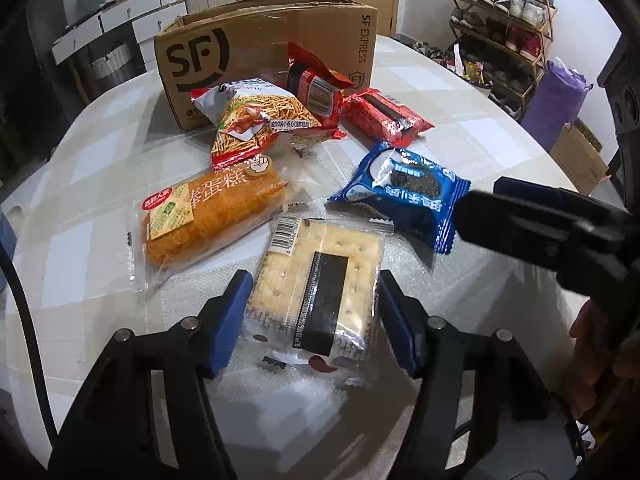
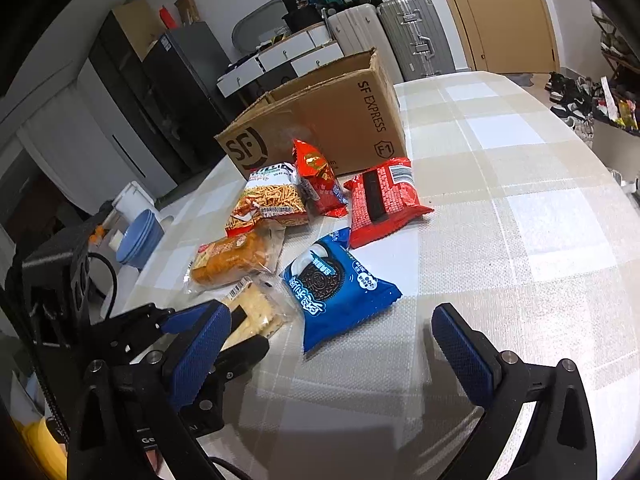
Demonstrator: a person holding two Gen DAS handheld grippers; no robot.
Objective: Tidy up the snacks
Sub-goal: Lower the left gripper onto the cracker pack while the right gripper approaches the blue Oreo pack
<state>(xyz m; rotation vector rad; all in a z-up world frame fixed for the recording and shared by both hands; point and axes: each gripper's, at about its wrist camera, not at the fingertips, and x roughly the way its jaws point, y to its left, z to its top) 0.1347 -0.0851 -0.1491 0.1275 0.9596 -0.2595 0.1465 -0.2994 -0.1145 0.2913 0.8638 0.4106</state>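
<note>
blue-padded fingers [image 1: 232, 316] of the left gripper [image 1: 314, 320] flank the cracker pack [image 1: 320, 280], not visibly pressing it; the right gripper [image 2: 332, 344] stands apart and empty. the pack lies on the table [image 1: 480, 140], well in front of the cardboard box [image 1: 260, 52], nearer than every other snack. it looks light, brittle inside slippery film; its long edges suit a gentle hold. checked cloth covers the table; suitcases [image 2: 392, 36] stand behind the box.
</note>
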